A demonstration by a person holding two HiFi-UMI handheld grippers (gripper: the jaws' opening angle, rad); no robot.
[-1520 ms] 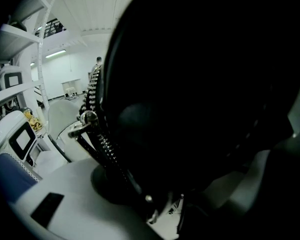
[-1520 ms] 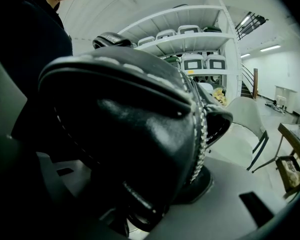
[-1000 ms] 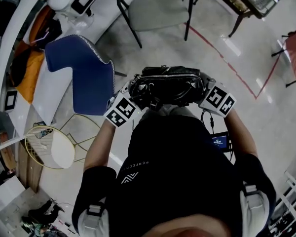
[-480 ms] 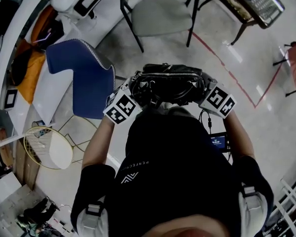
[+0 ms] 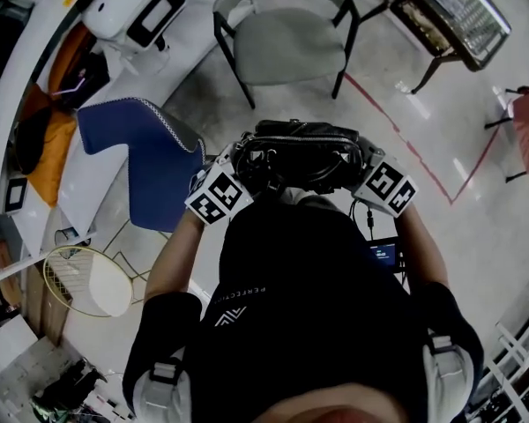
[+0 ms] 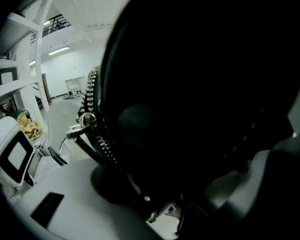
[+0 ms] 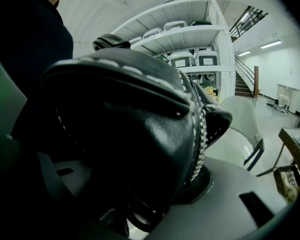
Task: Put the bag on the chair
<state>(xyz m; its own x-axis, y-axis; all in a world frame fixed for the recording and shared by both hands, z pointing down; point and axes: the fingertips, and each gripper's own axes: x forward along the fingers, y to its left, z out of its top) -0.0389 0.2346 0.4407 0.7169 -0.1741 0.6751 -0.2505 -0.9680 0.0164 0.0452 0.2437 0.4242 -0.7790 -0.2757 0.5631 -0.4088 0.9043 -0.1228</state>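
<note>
A black leather bag (image 5: 300,152) with a studded zipper hangs in front of the person's chest, held between both grippers. My left gripper (image 5: 238,164) is shut on its left end, where the bag (image 6: 200,84) fills the left gripper view. My right gripper (image 5: 360,164) is shut on its right end, and the bag (image 7: 135,129) blocks most of the right gripper view. A grey padded chair (image 5: 286,38) with black legs stands just beyond the bag, its seat bare. The chair (image 6: 62,119) shows past the bag in the left gripper view, and the chair (image 7: 240,129) in the right one too.
A blue chair (image 5: 150,157) stands to the left, with a gold wire stool (image 5: 88,280) nearer. White shelving (image 5: 132,7) with white devices runs along the left. A dark table (image 5: 458,16) is at upper right. A red tape line (image 5: 423,161) crosses the floor.
The bag and both grippers have moved toward the grey chair, which now sits lower and nearer in the head view. The hold on the bag looks the same.
</note>
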